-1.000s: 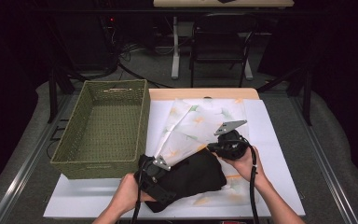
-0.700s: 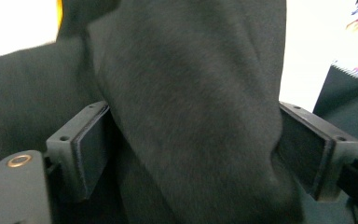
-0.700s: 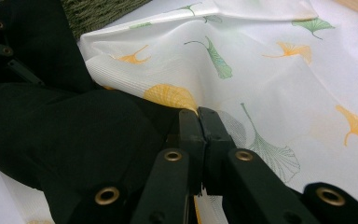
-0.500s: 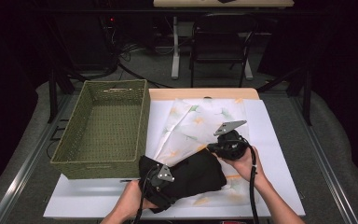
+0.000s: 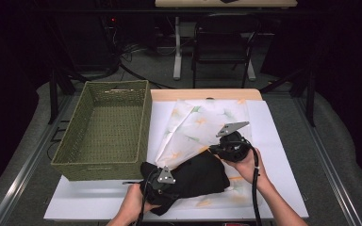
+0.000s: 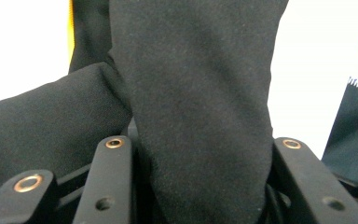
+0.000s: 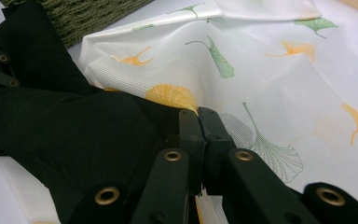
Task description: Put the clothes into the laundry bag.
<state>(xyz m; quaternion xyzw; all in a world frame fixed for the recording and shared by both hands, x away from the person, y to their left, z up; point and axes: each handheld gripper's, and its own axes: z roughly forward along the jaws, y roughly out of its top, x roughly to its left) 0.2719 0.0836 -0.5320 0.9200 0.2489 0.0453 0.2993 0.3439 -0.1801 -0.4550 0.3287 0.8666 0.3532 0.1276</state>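
High view: a black cloth is seen lying on a leaf-printed sheet beside the green basket. The left gripper has just been closing, a fold of black cloth pinched between its jaws. The right gripper is pressed together on the cloth's far edge. Both grips should probably be kept firm and the cloth lifted evenly.

The left gripper is sitting a little nearer and further right along the near-left end of the black cloth than a second ago, and its jaws have just been closing, with a thick fold of that cloth now standing between them in the left gripper view. The near-left corner of the cloth is bunching up around the gripper and reaching a little nearer on the table.
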